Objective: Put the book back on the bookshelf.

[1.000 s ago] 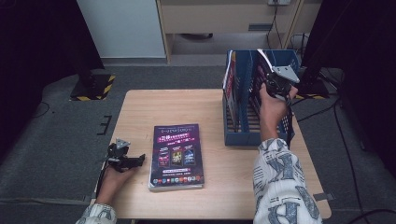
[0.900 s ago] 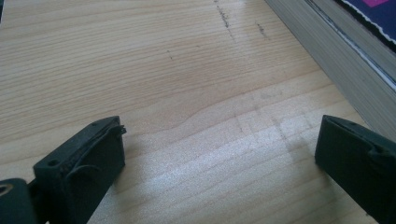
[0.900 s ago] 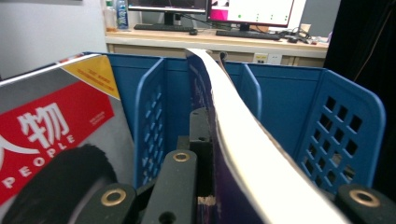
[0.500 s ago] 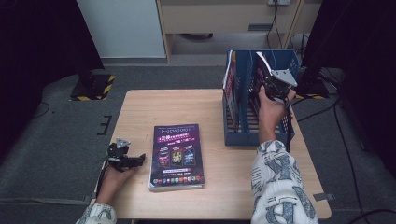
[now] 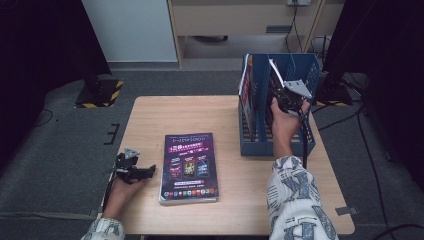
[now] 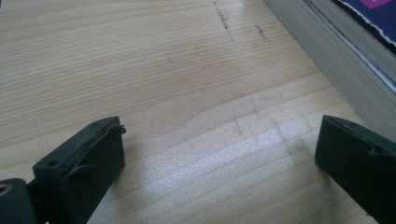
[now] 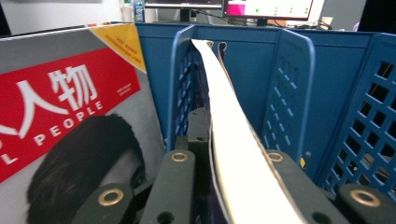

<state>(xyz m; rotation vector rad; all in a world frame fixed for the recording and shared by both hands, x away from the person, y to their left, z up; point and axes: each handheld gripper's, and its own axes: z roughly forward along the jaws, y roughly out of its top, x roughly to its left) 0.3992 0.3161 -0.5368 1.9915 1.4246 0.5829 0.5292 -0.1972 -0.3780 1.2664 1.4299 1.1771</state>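
Right gripper point(image 5: 280, 97) clamped on a magazine point(image 7: 233, 140) in the blue file rack point(image 5: 277, 142); left gripper point(image 5: 145, 172) idle.

From the right gripper view I see my jaws closed tight on the magazine's edge, which stands upright in a slot between two blue dividers, beside a red-and-grey "People" magazine point(image 7: 70, 116) in the neighbouring slot. In the high view the rack sits on the right half of the wooden table point(image 5: 175, 112). My left gripper rests on the table near its left edge, jaws wide apart and holding nothing, just beside the purple-covered book point(image 5: 189, 167) that lies flat.
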